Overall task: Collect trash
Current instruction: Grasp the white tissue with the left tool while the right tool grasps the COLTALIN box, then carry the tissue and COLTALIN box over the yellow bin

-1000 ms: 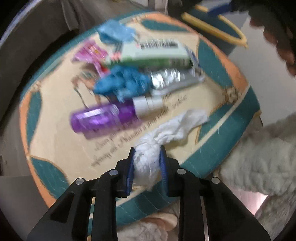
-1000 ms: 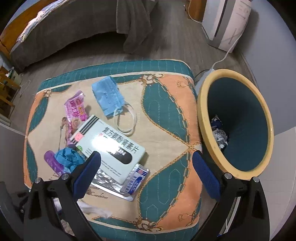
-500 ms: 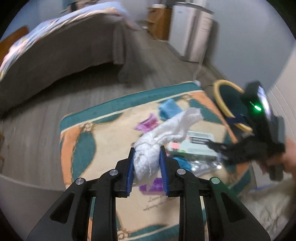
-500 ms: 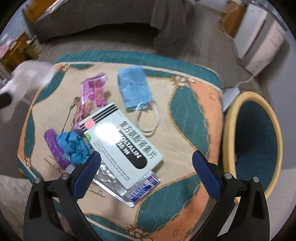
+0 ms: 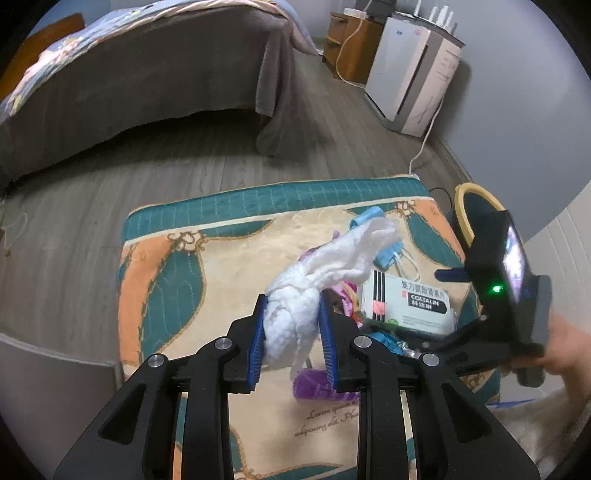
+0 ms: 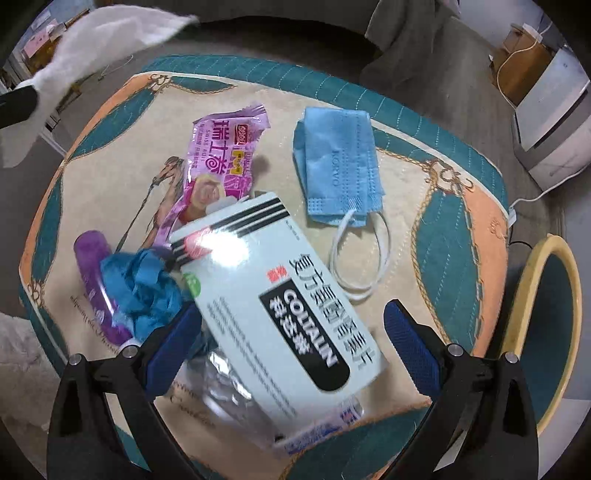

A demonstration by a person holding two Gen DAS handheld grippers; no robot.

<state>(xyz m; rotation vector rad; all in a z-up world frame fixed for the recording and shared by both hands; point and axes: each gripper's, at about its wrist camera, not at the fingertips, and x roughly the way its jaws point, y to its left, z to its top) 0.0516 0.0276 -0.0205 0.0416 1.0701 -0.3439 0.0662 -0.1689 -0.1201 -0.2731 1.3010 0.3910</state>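
Observation:
My left gripper (image 5: 291,328) is shut on a crumpled white tissue (image 5: 325,269), held above the patterned mat (image 5: 159,280); the tissue (image 6: 103,33) also shows at the upper left of the right wrist view. My right gripper (image 6: 291,339) stands open just over a pale green medicine box (image 6: 273,288), its jaws either side of the box and apart from it. On the mat lie a blue face mask (image 6: 338,158), a pink snack wrapper (image 6: 221,158), a purple bottle (image 6: 92,280), a crumpled blue glove (image 6: 147,288) and a foil blister pack (image 6: 229,391) under the box.
A teal bin with a yellow rim (image 6: 546,332) stands off the mat's right edge. A bed with a grey cover (image 5: 140,74), a white appliance (image 5: 413,77) with its cord and a wooden cabinet (image 5: 347,48) stand beyond. A fluffy white rug (image 6: 14,343) lies at the left.
My left gripper lifted the tissue off the mat and drew back and up. My right gripper came down from beside the bin to just over the medicine box.

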